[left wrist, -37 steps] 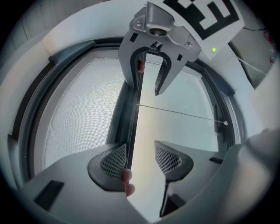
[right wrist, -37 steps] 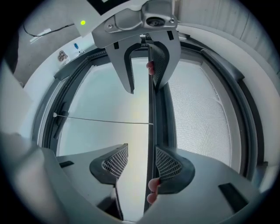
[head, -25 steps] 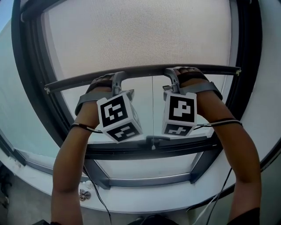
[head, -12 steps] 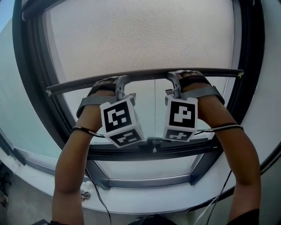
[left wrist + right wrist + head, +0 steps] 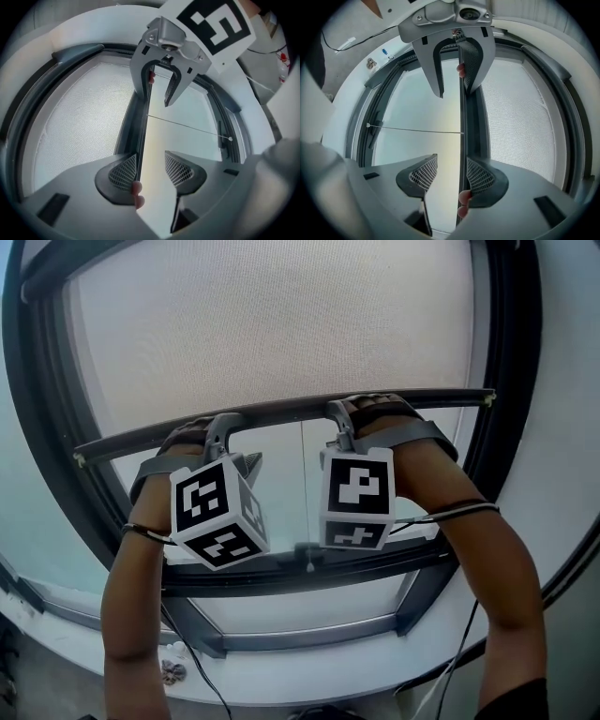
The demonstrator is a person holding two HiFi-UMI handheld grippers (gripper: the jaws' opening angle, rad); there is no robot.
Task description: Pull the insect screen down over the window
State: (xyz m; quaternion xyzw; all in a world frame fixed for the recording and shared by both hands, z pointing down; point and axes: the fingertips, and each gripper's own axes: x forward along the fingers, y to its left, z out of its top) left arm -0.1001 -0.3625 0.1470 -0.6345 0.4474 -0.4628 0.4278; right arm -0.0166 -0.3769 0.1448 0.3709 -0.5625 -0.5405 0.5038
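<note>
Nearest the viewer, two bare forearms reach up toward the window, each carrying a marker cube.

Left claw: jaws apart. The bottom bar of the insect screen passes between them and lies against one jaw only. A fingertip shows beside that jaw.

Right claw: jaws likewise apart. The same bar runs between them, against the jaw on the mesh side, with fingertips showing there. Neither claw is clamped on the bar.

From the head view, both claws sit side by side near the middle of the bar, which tilts down toward the left.

The screen covers the upper part of the window. Its bar stands well above the lower window frame, with bare glass between them. A thin pull cord hangs from the bar down to near the frame.

Below, the white sill carries a few small items, too small to identify.
</note>
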